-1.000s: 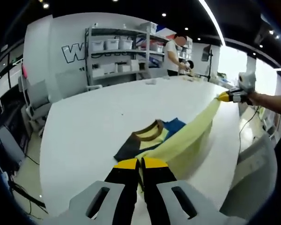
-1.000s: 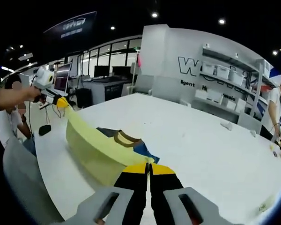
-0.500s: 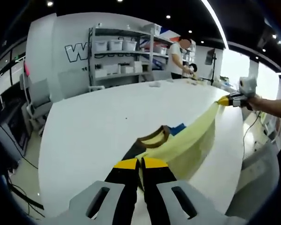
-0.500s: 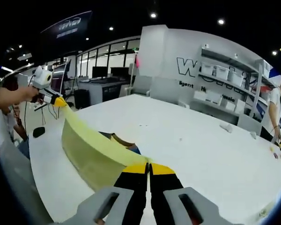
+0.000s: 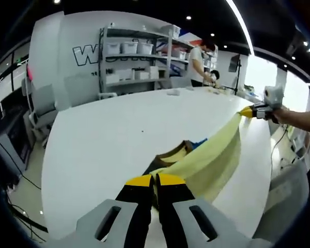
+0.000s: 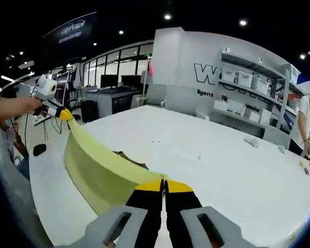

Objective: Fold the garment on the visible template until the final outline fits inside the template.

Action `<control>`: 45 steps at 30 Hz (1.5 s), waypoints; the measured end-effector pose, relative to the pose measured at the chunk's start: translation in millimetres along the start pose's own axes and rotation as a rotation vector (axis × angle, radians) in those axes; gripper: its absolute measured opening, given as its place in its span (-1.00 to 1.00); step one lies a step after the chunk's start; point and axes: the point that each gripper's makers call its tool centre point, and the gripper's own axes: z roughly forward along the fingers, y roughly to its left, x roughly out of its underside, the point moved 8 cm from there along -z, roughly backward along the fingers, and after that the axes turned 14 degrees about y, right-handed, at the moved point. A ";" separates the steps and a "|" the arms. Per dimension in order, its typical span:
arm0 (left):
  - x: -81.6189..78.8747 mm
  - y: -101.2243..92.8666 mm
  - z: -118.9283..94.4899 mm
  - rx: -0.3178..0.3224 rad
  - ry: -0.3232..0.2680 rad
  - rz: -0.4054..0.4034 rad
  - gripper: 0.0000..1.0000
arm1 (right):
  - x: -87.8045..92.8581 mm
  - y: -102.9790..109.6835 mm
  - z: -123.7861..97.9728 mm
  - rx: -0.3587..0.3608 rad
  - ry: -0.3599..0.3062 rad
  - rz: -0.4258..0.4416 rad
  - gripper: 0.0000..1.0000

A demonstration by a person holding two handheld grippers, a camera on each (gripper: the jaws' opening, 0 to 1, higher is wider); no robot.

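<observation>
garment [image 5: 212, 157]: being held stretched between left gripper [image 5: 155, 179], frame bottom, and right gripper [image 5: 246, 110], right edge
table [image 5: 103, 134]: lying beneath
shelving [image 5: 137, 57]: standing behind, upper centre

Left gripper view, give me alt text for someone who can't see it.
A yellow garment hangs stretched above a white table, pinched at the near end by the left gripper and at the far end by the right gripper. A brown collar and blue patch show beneath the fabric. Shelves with boxes and a standing person fill the background.

Soft matt yellow cloth garment [image 5: 212, 157]; smooth, faintly glossy white table [image 5: 103, 134]; metal shelving [image 5: 137, 57] behind.
</observation>
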 end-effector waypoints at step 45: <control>14.0 55.9 121.3 -0.026 0.146 -0.129 -0.97 | 34.0 -26.1 134.5 0.032 0.192 -0.013 -1.00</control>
